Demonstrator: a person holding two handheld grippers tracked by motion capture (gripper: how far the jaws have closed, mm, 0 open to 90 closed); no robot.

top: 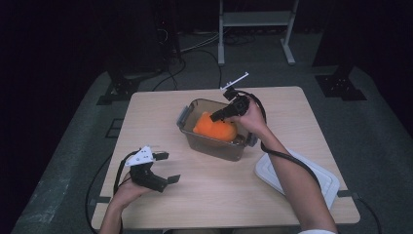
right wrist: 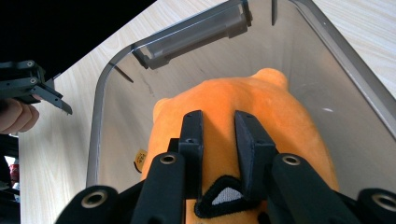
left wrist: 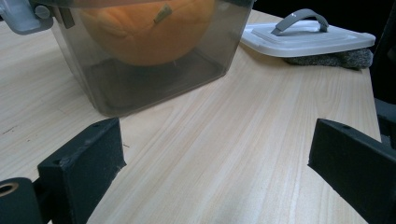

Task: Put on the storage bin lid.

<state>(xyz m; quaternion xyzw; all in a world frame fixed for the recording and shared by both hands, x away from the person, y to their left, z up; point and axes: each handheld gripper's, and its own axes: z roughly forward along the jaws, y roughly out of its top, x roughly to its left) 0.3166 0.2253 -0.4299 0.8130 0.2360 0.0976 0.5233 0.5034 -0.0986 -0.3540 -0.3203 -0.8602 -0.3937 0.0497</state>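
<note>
Orange plush toy point(top: 215, 127) inside the clear plastic bin point(top: 204, 144) at counter centre, long axis running roughly 10 to 4 o'clock. Right tongs point(top: 214, 117) directly above it, jaws narrowed and pinching a fold of plush on the toy's back point(right wrist: 261, 116). Bin walls close on all sides; straight upward judged the free path. Latch handle point(right wrist: 196, 35) on the far rim. Left tongs point(top: 168, 167) at 7 o'clock from the bin, jaws wide, holding nothing, well apart. White lid point(top: 321, 178) on the counter point(top: 160, 112) at 4 o'clock, clear of the lift.
</note>
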